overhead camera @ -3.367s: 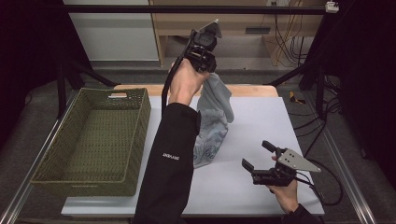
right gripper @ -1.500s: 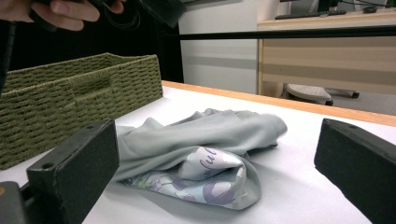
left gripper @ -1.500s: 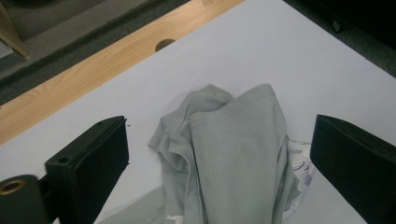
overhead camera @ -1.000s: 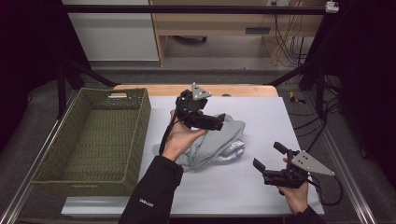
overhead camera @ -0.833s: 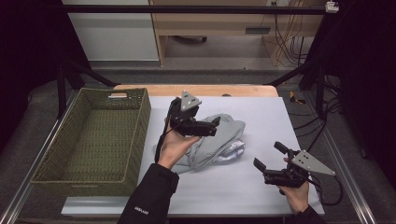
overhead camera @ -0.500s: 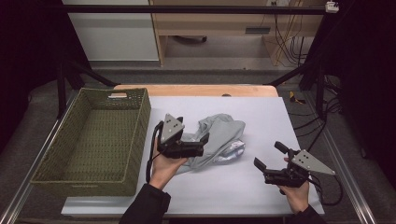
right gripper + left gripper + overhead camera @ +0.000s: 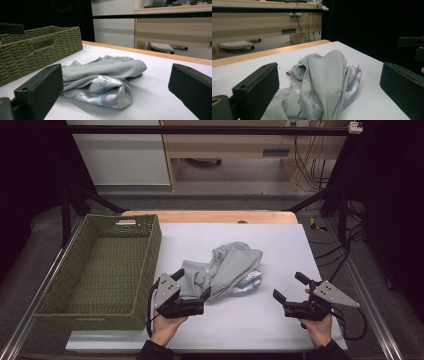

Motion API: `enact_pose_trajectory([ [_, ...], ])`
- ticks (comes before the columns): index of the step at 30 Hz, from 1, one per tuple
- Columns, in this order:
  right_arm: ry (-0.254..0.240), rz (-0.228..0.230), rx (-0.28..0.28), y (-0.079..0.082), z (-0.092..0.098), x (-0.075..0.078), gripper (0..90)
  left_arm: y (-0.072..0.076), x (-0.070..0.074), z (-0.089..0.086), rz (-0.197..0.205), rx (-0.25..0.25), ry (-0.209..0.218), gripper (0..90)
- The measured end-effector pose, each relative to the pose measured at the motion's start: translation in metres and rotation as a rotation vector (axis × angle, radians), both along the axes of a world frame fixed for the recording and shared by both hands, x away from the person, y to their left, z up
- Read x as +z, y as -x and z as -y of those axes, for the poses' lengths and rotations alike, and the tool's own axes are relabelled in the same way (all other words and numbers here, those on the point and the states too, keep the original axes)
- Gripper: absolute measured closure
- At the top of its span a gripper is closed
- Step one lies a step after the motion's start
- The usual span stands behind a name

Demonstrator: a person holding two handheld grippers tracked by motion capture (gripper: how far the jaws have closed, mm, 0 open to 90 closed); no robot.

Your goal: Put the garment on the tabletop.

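Garment: crumpled grey garment (image 7: 227, 270), printed lining showing, perhaps a T-shirt; lies between both tongs on the white table (image 7: 280, 240).
Left gripper (image 7: 192, 283): jaws spread, straddling the cloth's near edge.
Right gripper (image 7: 289, 287): jaws spread, empty, just beside the cloth.
Basket: green woven basket (image 7: 100, 265), beyond the left gripper.

The garment (image 7: 227, 270) lies mid-table (image 7: 280, 240) — basket (image 7: 100, 265) to its left, grippers nearer, either side.

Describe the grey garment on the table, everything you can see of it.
The grey garment is soft, light grey cloth, crumpled in a loose heap near the middle of the white table. A white inner patch with purple print shows at its right edge. It lies right of the green woven basket, apart from it. The open left gripper sits at its near-left edge; contact is unclear.
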State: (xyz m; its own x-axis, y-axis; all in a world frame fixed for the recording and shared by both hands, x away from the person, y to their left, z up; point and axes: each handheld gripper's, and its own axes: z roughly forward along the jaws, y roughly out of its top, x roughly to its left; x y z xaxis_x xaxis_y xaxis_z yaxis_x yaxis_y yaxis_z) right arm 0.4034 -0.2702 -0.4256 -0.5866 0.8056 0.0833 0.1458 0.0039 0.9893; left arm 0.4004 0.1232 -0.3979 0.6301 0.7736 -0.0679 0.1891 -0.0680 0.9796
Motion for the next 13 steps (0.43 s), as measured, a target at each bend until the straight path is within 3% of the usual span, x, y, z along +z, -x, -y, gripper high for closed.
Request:
enact_pose_trajectory([
  [6,0.004,-0.009,0.001,0.000,0.001,-0.001,0.5,0.003,-0.018,-0.008,-0.010,0.017,0.004,1.8],
  [8,0.008,-0.016,0.005,0.000,0.001,-0.003,0.5,0.004,-0.021,-0.009,-0.003,0.035,-0.008,2.1],
  [13,0.015,-0.007,0.005,-0.001,0.001,-0.004,0.5,0.004,-0.021,-0.010,-0.007,0.019,0.004,2.1],
])
